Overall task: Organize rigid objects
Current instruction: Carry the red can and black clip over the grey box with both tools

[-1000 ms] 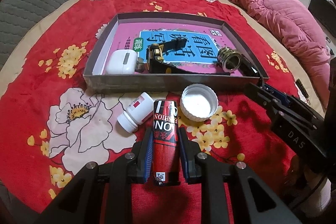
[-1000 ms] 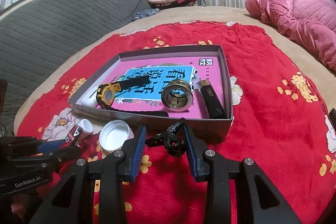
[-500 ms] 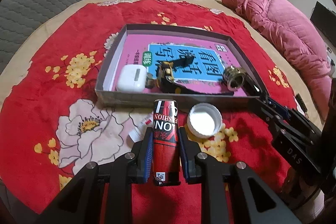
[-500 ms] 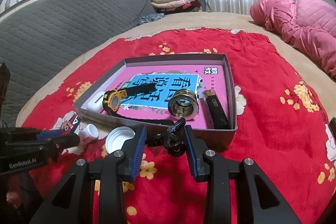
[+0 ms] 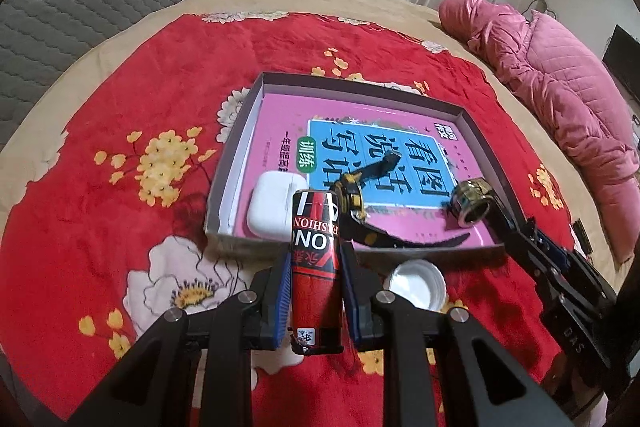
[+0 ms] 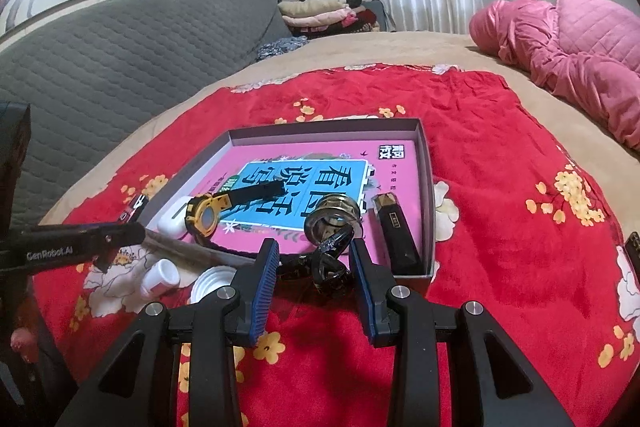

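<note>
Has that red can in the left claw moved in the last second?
Yes. The red can, clamped in the left gripper, has risen and advanced toward the gray tray; its top now overlaps the tray's near wall.

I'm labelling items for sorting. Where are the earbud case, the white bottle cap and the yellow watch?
earbud case [image 5: 275, 208], left wrist view, its white top.
white bottle cap [image 5: 414, 285], left wrist view, inner face.
yellow watch [image 6: 207, 216], right wrist view, its dial.

Bed [image 6: 400, 51] is carrying red floral blanket [image 5: 100, 187]; on it are lying grey box [image 5: 486, 141] at 12 o'clock, white cap [image 5: 416, 285] at 5.
</note>
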`<state>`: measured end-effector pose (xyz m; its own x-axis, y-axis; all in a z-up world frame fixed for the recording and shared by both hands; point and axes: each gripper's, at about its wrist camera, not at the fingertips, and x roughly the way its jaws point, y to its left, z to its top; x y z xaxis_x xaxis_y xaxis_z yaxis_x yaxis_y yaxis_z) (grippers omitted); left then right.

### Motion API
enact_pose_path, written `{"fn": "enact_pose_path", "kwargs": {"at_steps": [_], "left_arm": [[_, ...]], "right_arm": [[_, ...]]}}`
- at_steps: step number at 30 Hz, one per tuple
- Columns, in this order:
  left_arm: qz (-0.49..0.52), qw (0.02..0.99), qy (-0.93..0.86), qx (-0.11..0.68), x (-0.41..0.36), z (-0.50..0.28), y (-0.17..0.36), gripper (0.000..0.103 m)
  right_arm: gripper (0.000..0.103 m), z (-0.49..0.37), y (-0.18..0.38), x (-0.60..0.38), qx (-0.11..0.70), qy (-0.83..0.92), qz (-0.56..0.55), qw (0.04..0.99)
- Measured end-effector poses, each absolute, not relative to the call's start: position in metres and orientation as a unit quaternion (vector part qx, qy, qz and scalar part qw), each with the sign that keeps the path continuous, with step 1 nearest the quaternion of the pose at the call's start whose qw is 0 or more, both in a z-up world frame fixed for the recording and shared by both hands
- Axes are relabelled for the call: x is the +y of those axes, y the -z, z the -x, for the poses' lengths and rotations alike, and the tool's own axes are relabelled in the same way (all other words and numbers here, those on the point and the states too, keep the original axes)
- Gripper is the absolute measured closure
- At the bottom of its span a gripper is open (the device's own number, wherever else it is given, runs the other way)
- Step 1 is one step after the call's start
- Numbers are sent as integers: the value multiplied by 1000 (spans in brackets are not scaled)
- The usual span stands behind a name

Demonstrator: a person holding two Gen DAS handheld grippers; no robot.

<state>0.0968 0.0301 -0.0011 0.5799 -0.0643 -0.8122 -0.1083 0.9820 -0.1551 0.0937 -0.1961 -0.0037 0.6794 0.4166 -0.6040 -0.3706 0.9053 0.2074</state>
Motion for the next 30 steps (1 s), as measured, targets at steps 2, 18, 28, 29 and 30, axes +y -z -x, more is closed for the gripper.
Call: {"fn": "enact_pose_path", "kwargs": {"at_steps": [2, 18, 28, 29, 30], "left_arm": [[96, 884, -13, 458, 31, -102, 3, 80], [95, 875, -15, 474, 31, -140, 20, 80], [90, 873, -10, 479, 28, -151, 26, 80], [90, 873, -9, 480, 27, -152, 26, 80], [89, 872, -7, 481, 26, -153, 26, 80]], "right_arm": [[66, -95, 4, -196, 337, -215, -32, 916], [66, -115, 11, -198, 339, -213, -36, 915], [66, -123, 16, -199, 346, -214, -38, 913], [66, -123, 16, -199, 346, -214, -38, 913], [66, -124, 16, -199, 347, -214, -39, 912]]}}
